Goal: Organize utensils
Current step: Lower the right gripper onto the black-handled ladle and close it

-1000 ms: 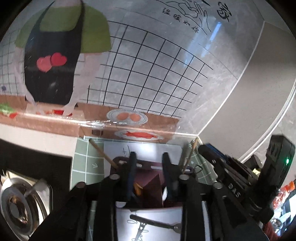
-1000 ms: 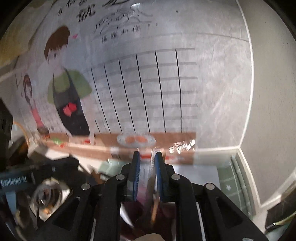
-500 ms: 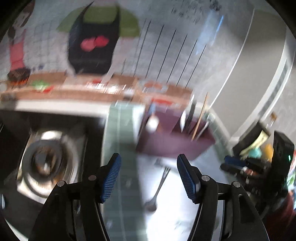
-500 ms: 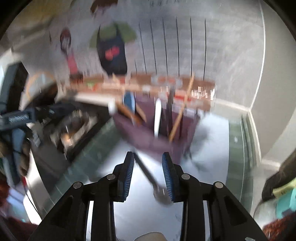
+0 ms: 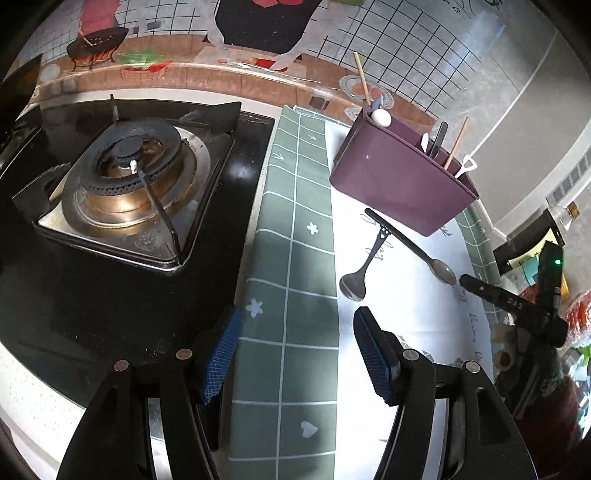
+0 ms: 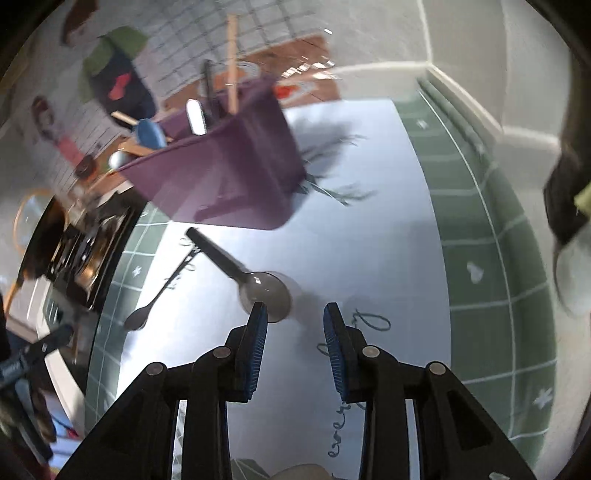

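Observation:
A purple utensil holder (image 5: 399,177) stands on the white and green mat (image 5: 291,258), with chopsticks (image 5: 361,77) and several utensils upright in it. It also shows in the right wrist view (image 6: 229,173). Two metal spoons lie crossed in front of it: a large spoon (image 5: 413,246) (image 6: 255,284) and a smaller spoon (image 5: 364,267) (image 6: 159,295). My left gripper (image 5: 295,354) is open and empty above the mat's green border. My right gripper (image 6: 293,332) is open and empty, its left fingertip (image 6: 258,321) just beside the large spoon's bowl.
A gas stove burner (image 5: 129,177) on a black hob lies left of the mat. The tiled wall with a cartoon sticker (image 5: 258,22) runs behind. The right gripper's body (image 5: 517,306) shows at the right in the left wrist view, by bottles and clutter (image 5: 546,236).
Both grippers have pulled back from the holder and opened. They now sit low over the mat. The right one has released a utensil, and the two spoons on the mat have come into view.

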Tool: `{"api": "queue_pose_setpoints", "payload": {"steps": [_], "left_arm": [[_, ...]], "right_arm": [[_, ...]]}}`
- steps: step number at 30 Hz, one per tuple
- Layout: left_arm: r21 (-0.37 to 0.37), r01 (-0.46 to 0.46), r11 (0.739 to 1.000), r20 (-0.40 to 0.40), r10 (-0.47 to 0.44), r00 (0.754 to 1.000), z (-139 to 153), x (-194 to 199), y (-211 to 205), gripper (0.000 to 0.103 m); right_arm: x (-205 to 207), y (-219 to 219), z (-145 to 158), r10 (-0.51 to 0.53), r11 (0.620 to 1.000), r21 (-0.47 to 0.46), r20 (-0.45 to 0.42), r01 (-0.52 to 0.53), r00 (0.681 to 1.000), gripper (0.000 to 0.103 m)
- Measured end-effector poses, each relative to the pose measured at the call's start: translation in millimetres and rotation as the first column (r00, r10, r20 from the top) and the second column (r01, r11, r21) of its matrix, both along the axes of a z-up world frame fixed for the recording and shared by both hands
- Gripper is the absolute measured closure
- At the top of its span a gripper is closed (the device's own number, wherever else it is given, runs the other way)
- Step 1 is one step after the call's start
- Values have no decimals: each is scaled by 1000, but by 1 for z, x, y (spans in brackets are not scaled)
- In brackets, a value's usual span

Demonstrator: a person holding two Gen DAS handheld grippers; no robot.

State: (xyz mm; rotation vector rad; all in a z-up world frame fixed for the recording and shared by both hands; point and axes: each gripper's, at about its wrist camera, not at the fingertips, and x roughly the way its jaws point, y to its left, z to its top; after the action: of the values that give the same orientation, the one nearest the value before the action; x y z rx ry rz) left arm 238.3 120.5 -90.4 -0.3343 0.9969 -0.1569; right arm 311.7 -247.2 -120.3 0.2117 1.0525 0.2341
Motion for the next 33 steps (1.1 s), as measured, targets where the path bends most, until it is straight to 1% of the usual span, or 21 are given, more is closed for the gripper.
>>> {"api": "queue_pose_setpoints", "payload": {"steps": [2, 5, 7, 9, 10, 12, 14, 15, 16, 18, 21, 22, 25, 28, 30, 33], "left_arm": [[1, 9, 1000, 4, -9, 1000, 2, -2, -4, 39], [8, 33, 999, -1, -33, 999, 0, -1, -11, 39], [3, 61, 998, -7, -61, 998, -2, 1, -18, 39], [-9, 105, 994, -8, -105, 994, -5, 2, -25, 36], [-11, 115, 993, -10, -116, 993, -7, 3, -28, 35], [8, 136, 991, -18, -136, 991, -10, 5, -36, 35], [23, 157, 987, -21, -157, 987, -13, 9, -44, 35], [23, 164, 986, -24, -163, 986, -14, 12, -47, 35], [17, 169, 985, -21, -169, 985, -14, 14, -50, 35], [-5, 185, 983, -14, -185, 983, -11, 18, -54, 35], [3, 206, 979, 0, -206, 979, -7, 18, -60, 35], [6, 212, 977, -2, -212, 977, -7, 18, -61, 35], [8, 212, 977, -17, -212, 977, -11, 15, -57, 35], [9, 192, 981, -26, -191, 981, -13, 11, -48, 35], [7, 174, 985, -33, -174, 984, -16, 10, -41, 35], [15, 164, 986, -37, -163, 986, -17, 8, -33, 35]], "right_arm": [[1, 0, -5, -15, 1000, 12, -12, 15, 1000, 76], [1, 3, -5, -20, 999, 25, -8, 20, 1000, 77], [2, 9, -4, -7, 1000, 6, -1, 7, 1000, 77], [1, 14, -1, 4, 1000, -28, 11, -4, 1000, 76], [-1, 18, 3, 15, 998, -55, 36, -13, 999, 75], [-3, 29, 12, 72, 993, -99, 77, -64, 994, 75], [-2, 47, 18, 164, 975, -170, 100, -146, 981, 75], [0, 51, 19, 191, 967, -188, 104, -170, 976, 75], [3, 61, 18, 234, 954, -215, 104, -208, 967, 75], [10, 76, 13, 289, 933, -251, 89, -259, 953, 75], [20, 99, 5, 356, 897, -306, 71, -319, 932, 75], [22, 104, 4, 367, 890, -317, 72, -328, 927, 75], [31, 115, 4, 390, 875, -344, 85, -340, 917, 75], [42, 124, -3, 411, 859, -362, 66, -361, 909, 75], [45, 125, -6, 408, 858, -366, 60, -360, 911, 75], [47, 119, -10, 388, 874, -341, 58, -347, 920, 77]]}}
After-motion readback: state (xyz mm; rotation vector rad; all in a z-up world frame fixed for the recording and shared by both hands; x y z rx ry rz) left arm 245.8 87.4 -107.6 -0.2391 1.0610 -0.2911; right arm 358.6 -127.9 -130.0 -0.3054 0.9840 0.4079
